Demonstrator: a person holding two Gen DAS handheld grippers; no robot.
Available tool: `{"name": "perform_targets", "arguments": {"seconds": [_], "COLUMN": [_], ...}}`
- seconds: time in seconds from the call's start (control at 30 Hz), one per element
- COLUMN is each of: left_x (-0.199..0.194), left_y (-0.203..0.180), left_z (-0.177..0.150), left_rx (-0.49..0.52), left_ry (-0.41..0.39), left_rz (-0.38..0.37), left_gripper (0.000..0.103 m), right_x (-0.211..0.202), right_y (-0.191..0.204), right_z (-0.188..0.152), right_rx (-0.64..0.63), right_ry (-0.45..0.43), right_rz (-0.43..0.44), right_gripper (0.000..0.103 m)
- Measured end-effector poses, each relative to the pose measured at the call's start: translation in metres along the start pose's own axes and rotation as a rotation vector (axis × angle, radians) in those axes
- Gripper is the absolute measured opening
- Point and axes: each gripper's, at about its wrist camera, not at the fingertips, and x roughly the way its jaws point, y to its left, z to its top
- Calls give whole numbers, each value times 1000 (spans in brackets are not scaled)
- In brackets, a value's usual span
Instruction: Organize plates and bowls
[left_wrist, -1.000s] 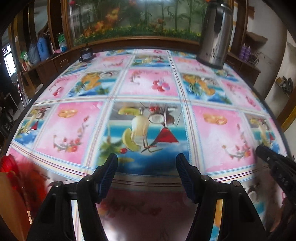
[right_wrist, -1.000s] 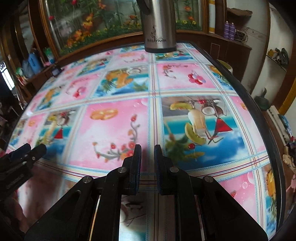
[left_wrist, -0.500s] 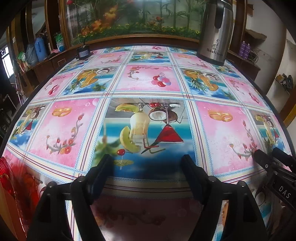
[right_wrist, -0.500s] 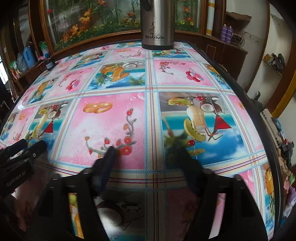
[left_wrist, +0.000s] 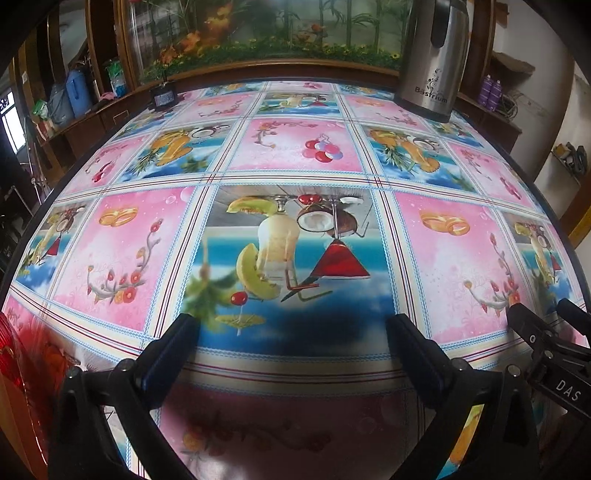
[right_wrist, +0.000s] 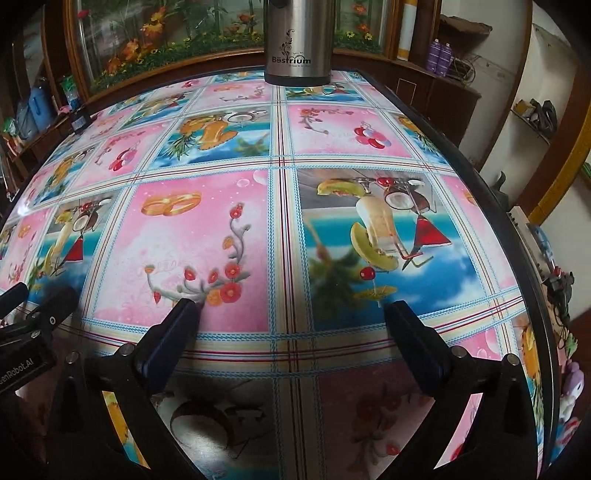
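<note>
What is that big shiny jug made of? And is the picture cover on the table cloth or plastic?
The jug looks like brushed stainless steel: silvery grey with soft streaky reflections. Its handle, seen from the left wrist, looks like black plastic. The table cover is probably plastic or vinyl, maybe under glass: it lies flat and smooth, and its printed pictures have a glossy sheen. I can't be certain.

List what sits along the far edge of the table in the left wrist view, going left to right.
Blue jug on the side shelf → small black gadget at the table's far edge → steel flask on the table → purple bottles on the shelf beyond.
</note>
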Motion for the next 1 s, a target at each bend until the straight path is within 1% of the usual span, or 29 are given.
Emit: {"name": "perform_targets", "arguments": {"seconds": [0.7, 0.8, 0.87, 0.93, 1.0], "left_x": [0, 1, 1, -3, -9], "left_y": [0, -1, -1, -1, 2], "left_z": [0, 2, 1, -2, -5], "left_rx": [0, -27, -36, -18, -26], "left_ry": [2, 2, 4, 29, 76], "left_rz": [-3, 18, 26, 14, 18], "left_gripper": [103, 103, 103, 103, 102], "right_x": [0, 0, 0, -3, -10], "right_y": [0, 0, 3, 8, 13], "right_z": [-1, 0, -1, -4, -6], "right_rx": [-4, 1, 25, 20, 22], "right_ry": [2, 2, 4, 26, 39], "right_rz": [5, 4, -19, -8, 36], "right_gripper": [102, 103, 102, 103, 102]}}
